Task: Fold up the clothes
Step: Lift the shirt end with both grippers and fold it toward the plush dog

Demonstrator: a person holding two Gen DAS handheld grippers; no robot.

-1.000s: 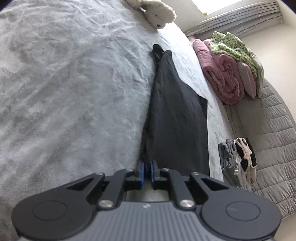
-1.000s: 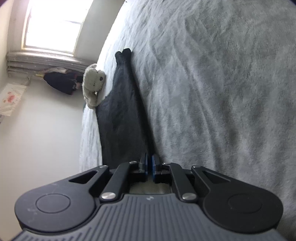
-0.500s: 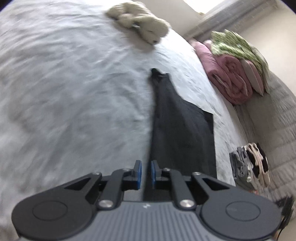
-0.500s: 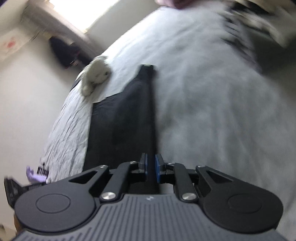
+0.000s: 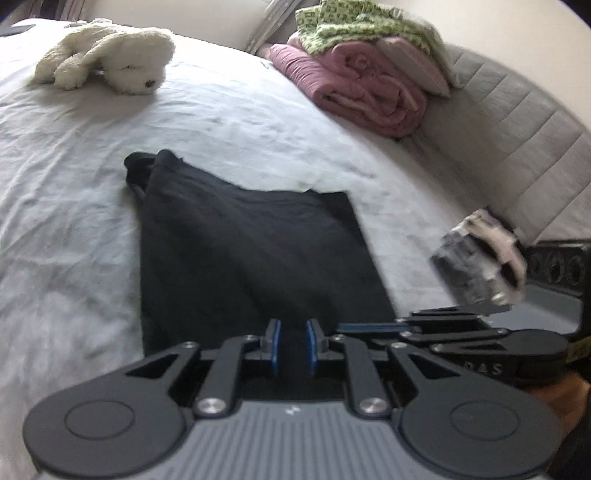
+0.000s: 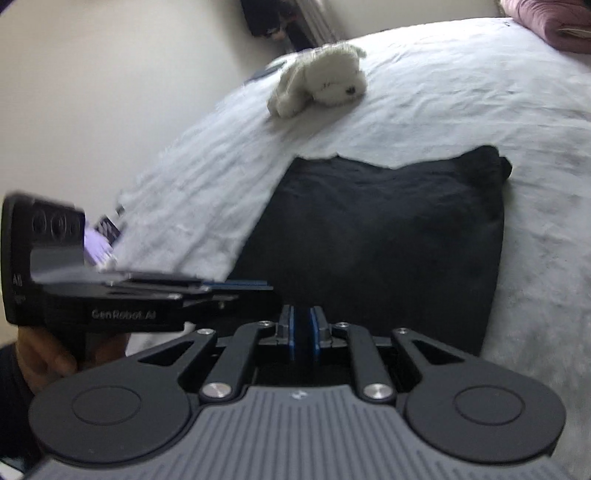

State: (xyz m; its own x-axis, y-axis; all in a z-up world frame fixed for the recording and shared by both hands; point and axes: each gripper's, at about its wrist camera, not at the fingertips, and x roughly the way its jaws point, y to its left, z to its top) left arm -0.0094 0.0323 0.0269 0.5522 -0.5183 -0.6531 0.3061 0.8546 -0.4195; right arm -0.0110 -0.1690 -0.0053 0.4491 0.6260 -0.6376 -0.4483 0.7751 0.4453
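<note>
A black garment [image 5: 251,251] [image 6: 388,240] lies flat and folded on the pale bed cover [image 5: 55,240], with a bunched end at one far corner. My left gripper [image 5: 292,325] hovers at its near edge. Its jaws are opening, and dark cloth shows in the narrow gap without being pinched. My right gripper [image 6: 301,314] stands over an adjoining edge, slightly open, with black cloth visible behind its gap. Each gripper appears side-on in the other's view, the right gripper [image 5: 343,326] close beside the left gripper [image 6: 269,286].
A white plush dog [image 5: 110,55] [image 6: 321,81] lies beyond the garment. A rolled pink blanket [image 5: 362,85] with green patterned bedding [image 5: 351,22] sits against the padded headboard [image 5: 517,129]. A small stack of folded clothes [image 5: 480,258] is at the right. A hand [image 6: 40,354] holds the left gripper.
Both grippers were shut on the garment's edge. Their jaws have parted a little, both wrists have rolled, and the two grippers have swung close together above the garment.
</note>
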